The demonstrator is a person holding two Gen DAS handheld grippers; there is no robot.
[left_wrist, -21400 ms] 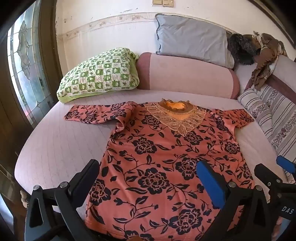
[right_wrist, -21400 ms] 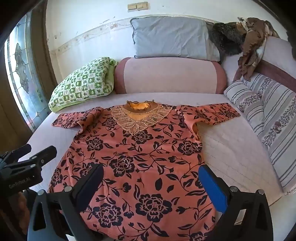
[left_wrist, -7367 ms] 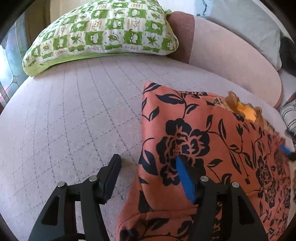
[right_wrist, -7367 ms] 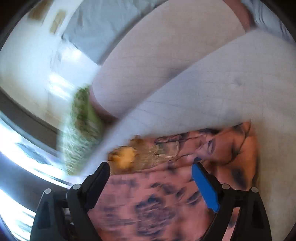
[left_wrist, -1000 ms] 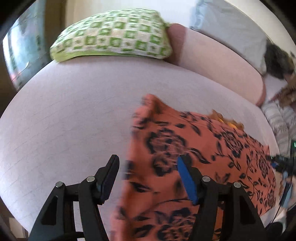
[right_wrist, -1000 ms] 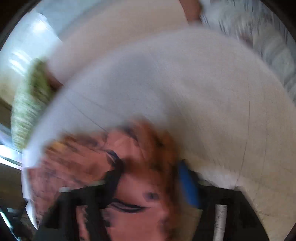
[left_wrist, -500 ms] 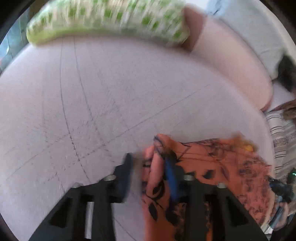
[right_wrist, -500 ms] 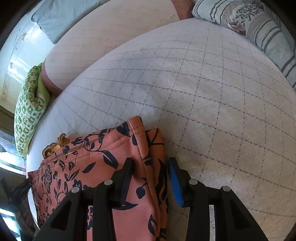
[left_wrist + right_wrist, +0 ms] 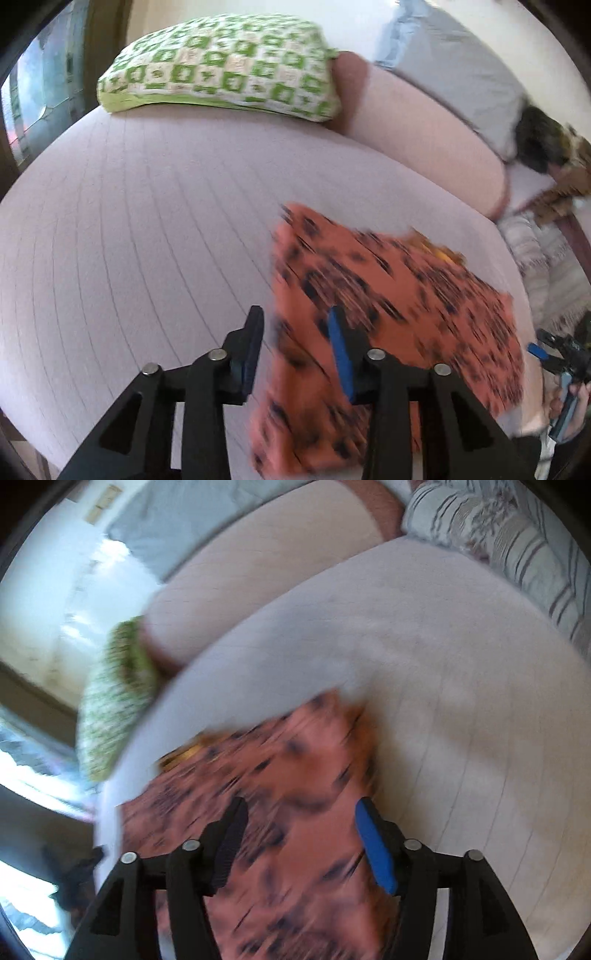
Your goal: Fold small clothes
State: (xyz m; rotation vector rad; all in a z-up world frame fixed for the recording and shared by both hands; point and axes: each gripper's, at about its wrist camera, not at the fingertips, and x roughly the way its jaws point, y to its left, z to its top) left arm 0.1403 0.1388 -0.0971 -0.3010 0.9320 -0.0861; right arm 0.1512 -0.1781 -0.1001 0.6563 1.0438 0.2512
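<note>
Letting go is what marks this moment: both sets of jaws have just been opening, and in the wrist views the left gripper (image 9: 295, 336) and the right gripper (image 9: 299, 834) each stand parted above the orange floral top (image 9: 391, 317) with no cloth pinched between the pads. Half a second ago each one clamped a folded edge of the garment; now that fabric lies flat below the fingers, so the fold they carried has been set down.

Compared with the start, when the top lay spread with both sleeves out, it is now a compact, roughly rectangular packet. It sits on the pale quilted bed (image 9: 140, 221), on the near side of the pink bolster (image 9: 424, 122) and well apart from it, with the green checked pillow (image 9: 221, 66) farther off along the bolster's left end. The yellow neckline (image 9: 439, 253) peeks out at the packet's edge facing the bolster.

Both views are streaked with motion blur, so the edges cannot be judged for neatness. By my reading, the sleeve folds and the bottom-up fold are finished, and what remains is at most a final halving or smoothing.
</note>
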